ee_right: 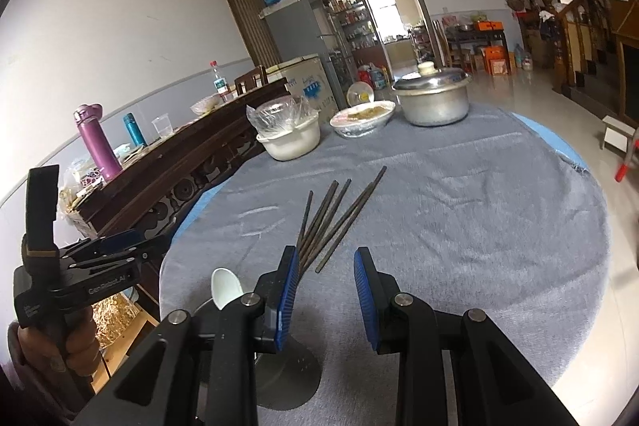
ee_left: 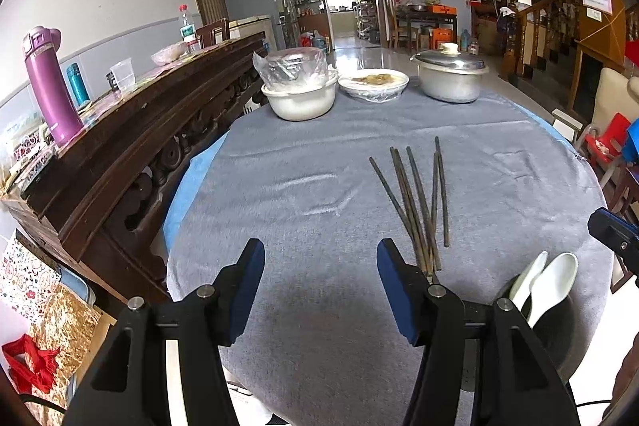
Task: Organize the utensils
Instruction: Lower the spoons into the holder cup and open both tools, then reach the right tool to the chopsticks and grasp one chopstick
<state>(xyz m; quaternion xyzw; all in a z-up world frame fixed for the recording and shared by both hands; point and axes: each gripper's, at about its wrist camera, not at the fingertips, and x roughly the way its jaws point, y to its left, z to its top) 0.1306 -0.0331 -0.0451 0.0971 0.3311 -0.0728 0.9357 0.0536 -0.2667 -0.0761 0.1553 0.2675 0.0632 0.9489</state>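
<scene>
Several dark chopsticks [ee_left: 419, 202] [ee_right: 335, 222] lie fanned out on the grey tablecloth, their near ends bunched together. Two white spoons [ee_left: 547, 282] stand in a dark round holder [ee_left: 559, 338] near the table's front edge; the right wrist view shows one spoon [ee_right: 225, 286] and the holder's grey metal side [ee_right: 287, 374]. My left gripper [ee_left: 319, 266] [ee_right: 100, 266] is open and empty, just left of the chopsticks' near ends. My right gripper [ee_right: 325, 274] is open too, nothing between its blue pads, with the chopstick ends just ahead and the holder at its lower left.
At the far side of the table [ee_left: 299, 186] stand a white bowl with a bagged dish [ee_left: 299, 94], a covered plate of food [ee_left: 373, 82] and a lidded metal pot [ee_left: 451, 74]. A dark wooden sideboard [ee_left: 139, 130] with bottles runs along the left. A hand [ee_right: 76, 342] holds the left gripper.
</scene>
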